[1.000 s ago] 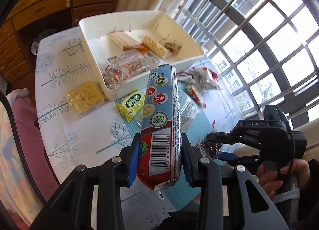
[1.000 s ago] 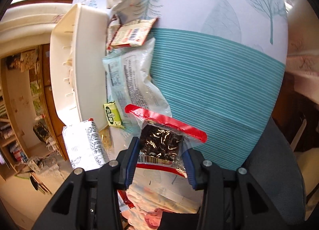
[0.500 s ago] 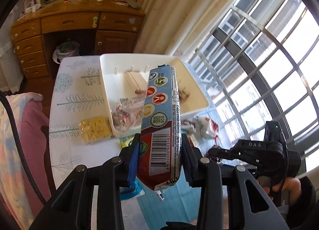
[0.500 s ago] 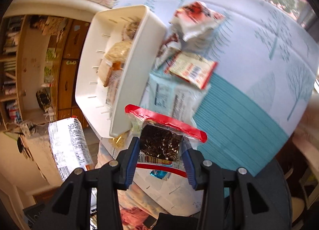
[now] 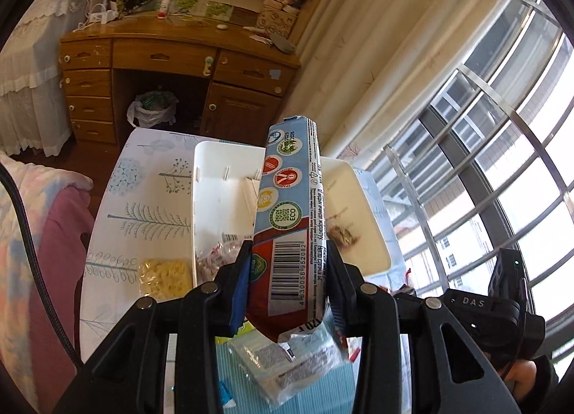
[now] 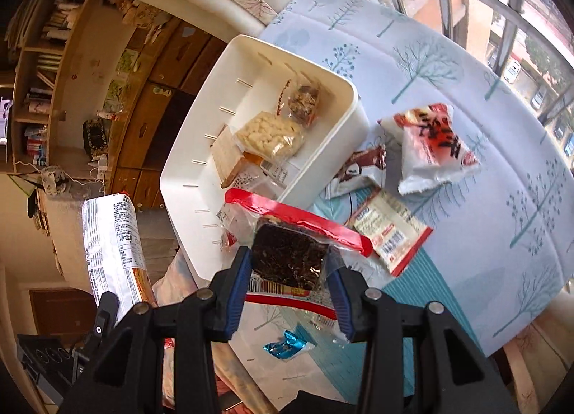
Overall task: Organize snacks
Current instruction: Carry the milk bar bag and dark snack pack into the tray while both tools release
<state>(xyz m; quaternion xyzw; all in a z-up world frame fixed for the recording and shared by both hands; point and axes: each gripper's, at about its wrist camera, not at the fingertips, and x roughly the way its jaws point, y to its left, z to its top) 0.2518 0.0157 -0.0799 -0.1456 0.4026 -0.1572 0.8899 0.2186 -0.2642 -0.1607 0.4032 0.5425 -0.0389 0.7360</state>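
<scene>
In the left wrist view, a wooden desk (image 5: 172, 66) with drawers stood against the far wall, pale curtains (image 5: 376, 55) hung beside a barred window (image 5: 502, 180), and a table covered by a tree-patterned cloth (image 5: 143, 206) lay below. A white bin (image 5: 215, 198) rested on that cloth, and a clear bag of yellow crackers (image 5: 165, 276) was seen just beside the bin's near left corner. The left gripper (image 5: 287, 285) was held above the table, its jaws pinched on the lower end of a long blue and red biscuit roll (image 5: 287, 220), which stood upright in front of the bin. In the right wrist view, the same cloth (image 6: 448, 66) and bin (image 6: 201, 177) were seen from the other side, with a puffed snack bag (image 6: 269, 136) and a small nut packet (image 6: 305, 103) lying inside the bin. The right gripper (image 6: 287, 267) was closed on a red-edged packet holding a dark cake (image 6: 290, 252), raised near the bin's near wall. A white and red pouch (image 6: 430, 145) and a flat wrapper (image 6: 391, 231) lay on the cloth to the right, apart from the bin.
</scene>
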